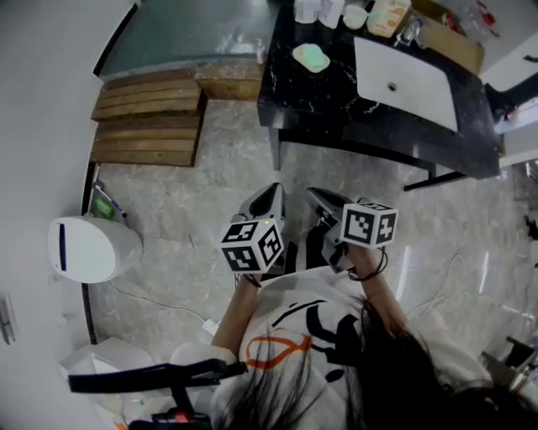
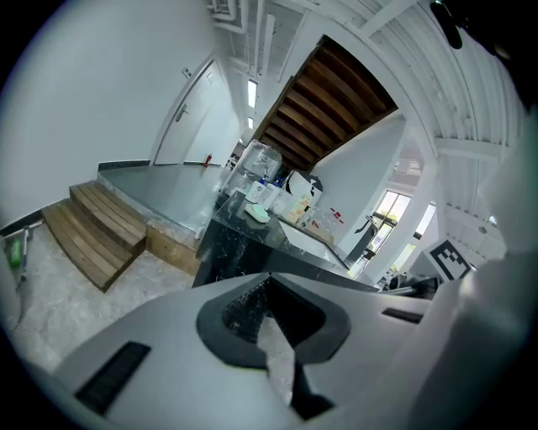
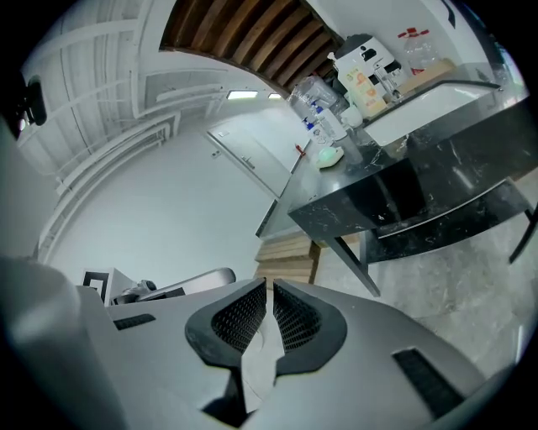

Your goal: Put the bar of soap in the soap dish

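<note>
A: How does the soap (image 1: pixel 311 57) look?

B: It is a small oval piece, pale green with a lighter edge. It lies flat on the counter (image 1: pixel 336 92), near its left end, just left of the white sink (image 1: pixel 403 76). It is too small to tell if the light edge is a dish under it.

A: And the grippers?

B: Both are well apart from the counter, close to the person's body. The left gripper (image 1: pixel 273 190) has its jaws together, with nothing between them. The right gripper (image 1: pixel 316 196) has its jaws almost together, only a thin slit between the pads, and nothing in it.

A: What is the counter like?

B: Black stone with white veins, on dark legs. Bottles (image 1: pixel 332 10) and containers stand along its back edge, behind the soap.

A: And the room?

B: Left of the counter are wooden steps (image 1: pixel 147 117) going up to a grey platform. In front of the counter the floor (image 1: pixel 210 201) is grey marbled stone. The walls are white.
</note>
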{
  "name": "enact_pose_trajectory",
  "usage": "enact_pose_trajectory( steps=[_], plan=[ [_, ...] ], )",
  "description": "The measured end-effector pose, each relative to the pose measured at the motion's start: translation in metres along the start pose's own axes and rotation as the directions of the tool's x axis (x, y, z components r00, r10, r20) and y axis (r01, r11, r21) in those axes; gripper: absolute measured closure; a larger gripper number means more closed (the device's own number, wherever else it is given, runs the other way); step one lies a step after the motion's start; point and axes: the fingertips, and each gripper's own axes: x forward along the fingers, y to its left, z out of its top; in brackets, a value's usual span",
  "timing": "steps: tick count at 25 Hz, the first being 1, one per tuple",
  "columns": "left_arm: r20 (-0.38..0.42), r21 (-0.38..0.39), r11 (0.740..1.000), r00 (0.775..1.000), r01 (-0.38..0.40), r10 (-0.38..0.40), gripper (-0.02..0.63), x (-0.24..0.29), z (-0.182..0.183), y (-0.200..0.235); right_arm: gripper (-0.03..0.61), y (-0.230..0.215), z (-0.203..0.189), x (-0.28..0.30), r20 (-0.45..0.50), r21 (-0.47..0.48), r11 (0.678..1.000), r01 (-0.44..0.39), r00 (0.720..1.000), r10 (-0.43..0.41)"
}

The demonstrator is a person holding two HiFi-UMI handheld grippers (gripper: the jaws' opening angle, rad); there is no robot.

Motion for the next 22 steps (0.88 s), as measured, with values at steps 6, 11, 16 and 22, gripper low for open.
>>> enact_pose_trajectory(
  steps=[6, 11, 16, 22],
  plan=[
    [0.024, 0.022, 0.999, 0.999, 0.040, -0.041, 0.612, 0.000, -0.003, -0.030, 0.543, -0.004, -0.003, -0.027, 0.010, -0.037, 0.999, 0.016, 1.000, -0.016],
    [0.062, 0.017, 0.999, 0.998, 0.032, -0.033, 0.612, -0.005, 0.000, -0.054, 0.543, -0.008, 0.001, -0.050, 0.016, -0.036, 0.999, 0.001, 1.000, 0.000],
    [0.064, 0.001, 1.000, 0.998, 0.018, -0.018, 0.612, -0.011, -0.023, -0.082, 0.543, -0.015, -0.008, -0.078, 0.001, -0.046, 0.999, -0.021, 1.000, 0.021],
    [0.072, -0.002, 1.000, 0.997, 0.002, -0.002, 0.612, -0.018, -0.050, -0.115, 0.543, -0.028, -0.022, -0.116, -0.004, -0.053, 0.998, -0.041, 0.999, 0.041]
  ],
)
